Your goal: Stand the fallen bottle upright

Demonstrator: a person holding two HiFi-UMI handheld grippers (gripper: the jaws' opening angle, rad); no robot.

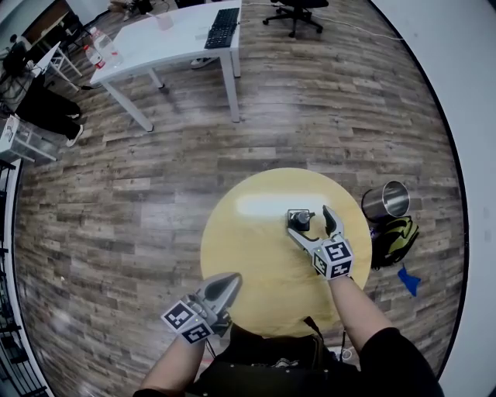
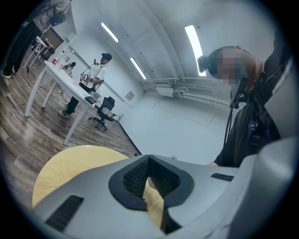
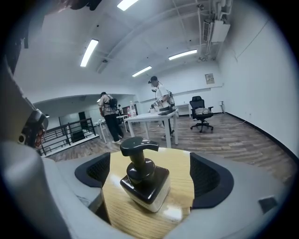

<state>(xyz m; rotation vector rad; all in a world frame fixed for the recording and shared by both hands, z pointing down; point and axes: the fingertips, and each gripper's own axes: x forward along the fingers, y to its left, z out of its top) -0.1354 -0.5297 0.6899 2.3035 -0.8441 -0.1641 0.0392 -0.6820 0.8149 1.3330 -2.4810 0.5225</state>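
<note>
A square pump bottle (image 3: 142,179) with a black pump head stands upright on the round yellow wooden table (image 1: 248,267). In the head view the bottle (image 1: 300,221) sits right of the table's middle. My right gripper (image 1: 314,221) is open around it, one jaw on each side, and neither pad touches it. In the right gripper view the bottle stands between the two black pads (image 3: 208,179) of my right gripper (image 3: 152,175). My left gripper (image 1: 225,288) hovers at the table's near left edge, jaws closed with nothing between them. In its own view my left gripper (image 2: 149,179) shows only a thin slit.
A steel bin (image 1: 385,201) and a yellow-green bag (image 1: 394,239) stand on the floor right of the table. A white desk (image 1: 167,43) with a keyboard and an office chair (image 1: 297,12) are farther off. Two people stand by the desk (image 3: 161,114) in the right gripper view.
</note>
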